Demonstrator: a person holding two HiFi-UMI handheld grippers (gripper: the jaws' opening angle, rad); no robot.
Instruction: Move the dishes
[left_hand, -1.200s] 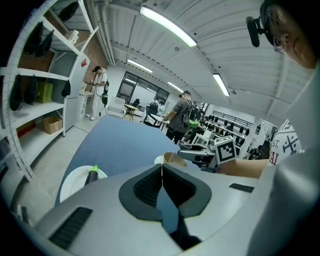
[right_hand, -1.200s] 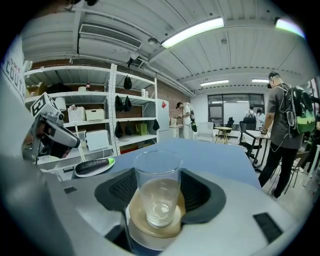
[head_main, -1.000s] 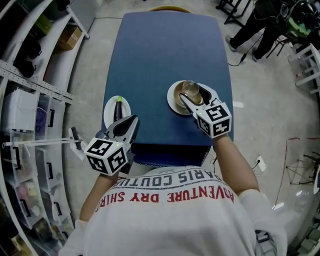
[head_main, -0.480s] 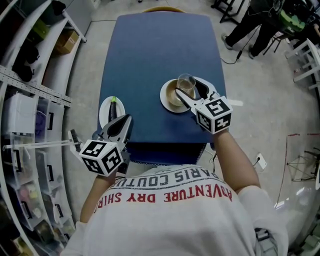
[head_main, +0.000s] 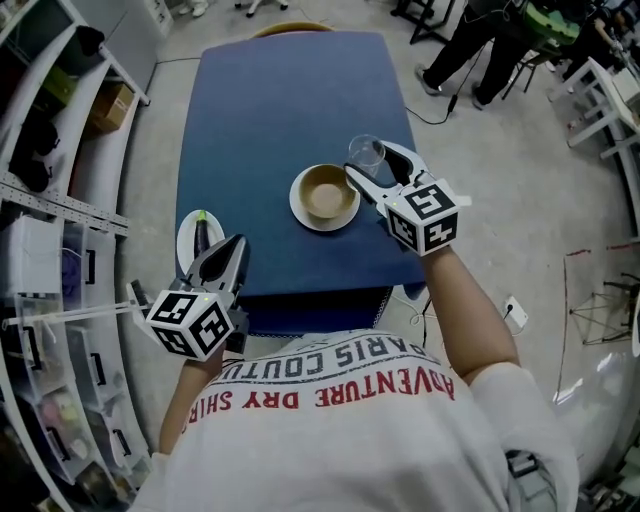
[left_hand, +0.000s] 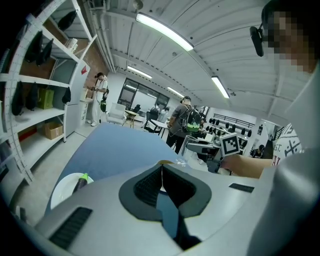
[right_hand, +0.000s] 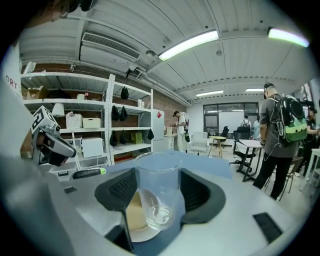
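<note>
Right gripper (head_main: 375, 163) was clamped on a clear drinking glass (right_hand: 158, 192), its two pads pressing the smooth walls from either side, the rim standing above them. From the head view I judged the glass to be hanging in the air over the blue table (head_main: 280, 100), just beside the tan bowl (head_main: 325, 193) on its white saucer (head_main: 301, 213), and not far from the table's right edge.

My main worry was the grip itself. Glass on rubber pads offers little purchase, so a quick swing or a tilt of my wrist could let it slide down or pivot between the jaws. A drop would land it on the bowl or the table, or on the concrete floor past the edge. Squeezing harder to compensate could crack it.

Left gripper (head_main: 228, 250) was closed on nothing, its tips near the white plate (head_main: 184, 240) at the near left corner, which carried what looked like a small eggplant (head_main: 201, 232). That plate sat close to the edge, so a careless nudge from the closed jaws could push it off.
</note>
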